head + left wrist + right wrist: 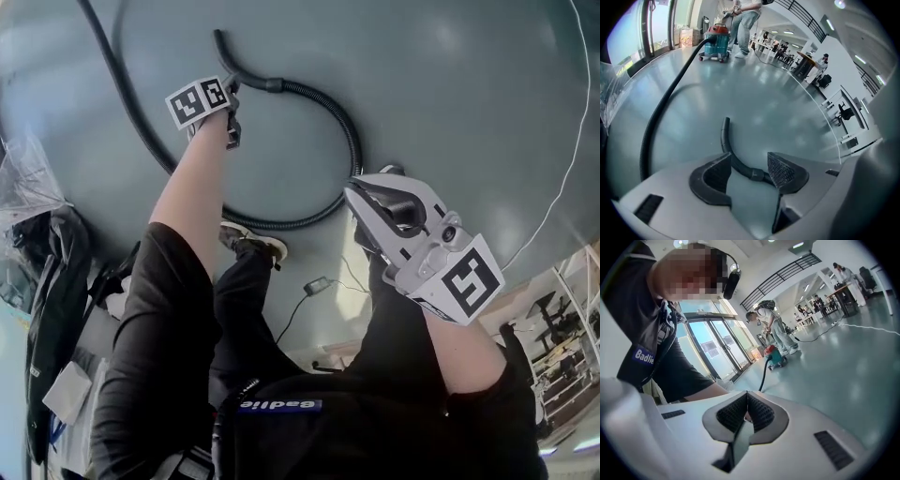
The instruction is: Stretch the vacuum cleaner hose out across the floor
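While the hose (352, 141) lies curled on the floor (450, 84) in the head view, the left tool (231, 117) is held at its free end, the right tool (367, 202) well apart. In the left gripper view, the jaws are seen spread astride the hose, not pinching it; closing, then pulling outward, is judged next. In the right gripper view, the jaws are pressed together, empty; most of the hose is hidden behind the tool.
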The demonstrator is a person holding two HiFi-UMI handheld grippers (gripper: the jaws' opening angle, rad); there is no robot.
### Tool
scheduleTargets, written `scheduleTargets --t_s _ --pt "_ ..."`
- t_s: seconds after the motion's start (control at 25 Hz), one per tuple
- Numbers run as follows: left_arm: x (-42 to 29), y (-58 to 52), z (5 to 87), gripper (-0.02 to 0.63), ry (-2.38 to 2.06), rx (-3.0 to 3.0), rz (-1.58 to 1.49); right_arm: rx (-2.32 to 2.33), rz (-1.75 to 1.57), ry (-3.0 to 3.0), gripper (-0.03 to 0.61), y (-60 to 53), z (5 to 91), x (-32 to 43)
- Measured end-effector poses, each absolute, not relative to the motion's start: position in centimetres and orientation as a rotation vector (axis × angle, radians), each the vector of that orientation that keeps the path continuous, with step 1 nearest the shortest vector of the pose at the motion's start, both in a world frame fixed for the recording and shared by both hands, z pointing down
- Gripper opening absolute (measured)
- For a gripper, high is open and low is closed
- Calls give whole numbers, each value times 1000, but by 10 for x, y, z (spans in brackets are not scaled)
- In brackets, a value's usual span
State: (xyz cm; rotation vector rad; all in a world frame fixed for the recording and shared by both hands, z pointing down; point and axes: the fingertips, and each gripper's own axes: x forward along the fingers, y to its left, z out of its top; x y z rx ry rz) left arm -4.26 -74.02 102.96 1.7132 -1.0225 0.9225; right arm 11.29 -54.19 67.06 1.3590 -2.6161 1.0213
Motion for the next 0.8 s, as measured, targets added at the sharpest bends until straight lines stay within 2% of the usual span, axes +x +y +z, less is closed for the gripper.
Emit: scheduleTargets --t_s 0.4,0.8 --pt "-60 -759 1177 236 -1092 1638 1028 1388 971 -2570 3 -537 747 135" --pt "-58 -766 1216 276 -1135 1606 1061 1387 947 -2522 3 -531 753 136"
